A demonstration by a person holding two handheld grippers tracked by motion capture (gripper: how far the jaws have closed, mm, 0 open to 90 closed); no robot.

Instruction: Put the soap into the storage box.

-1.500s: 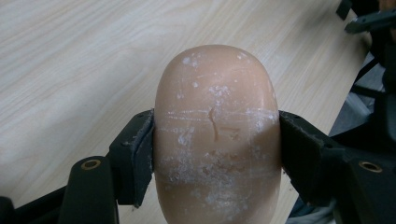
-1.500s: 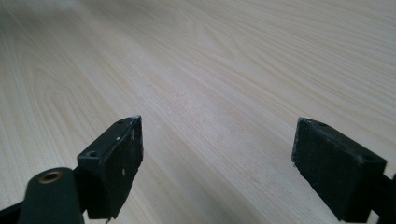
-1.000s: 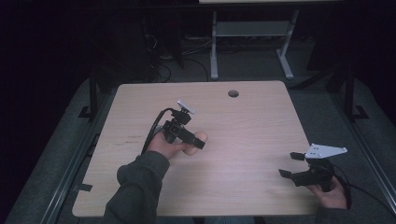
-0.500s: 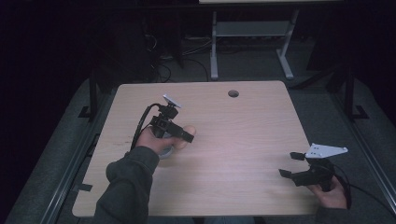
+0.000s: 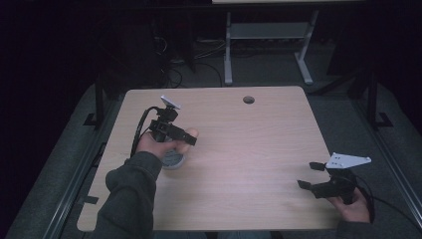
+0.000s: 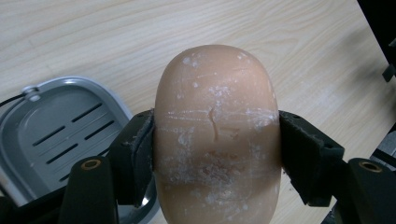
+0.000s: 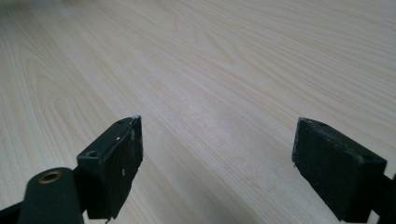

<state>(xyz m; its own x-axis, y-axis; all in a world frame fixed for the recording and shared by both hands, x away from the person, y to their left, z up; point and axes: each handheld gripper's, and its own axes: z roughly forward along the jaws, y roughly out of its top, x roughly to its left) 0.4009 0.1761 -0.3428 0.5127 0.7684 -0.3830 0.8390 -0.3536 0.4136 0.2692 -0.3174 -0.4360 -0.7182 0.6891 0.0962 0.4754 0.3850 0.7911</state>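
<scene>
A tan oval bar of soap sits clamped between the two black jaws of my left gripper, scuffed white on its face. From above, the left gripper hangs over the left half of the table with the soap sticking out of its jaws. Just below it lies a grey slotted soap dish, which the high view shows as a grey soap dish under the hand. My right gripper stands open above bare wood; in the high view the right gripper is near the front right corner.
The light wooden table has a round cable hole near its far edge. A metal stand and cables sit on the dark floor beyond. Black cables trail from both grippers.
My left gripper has drawn back toward the left with the soap in it and now hangs above the soap dish. The right gripper has stayed put.
</scene>
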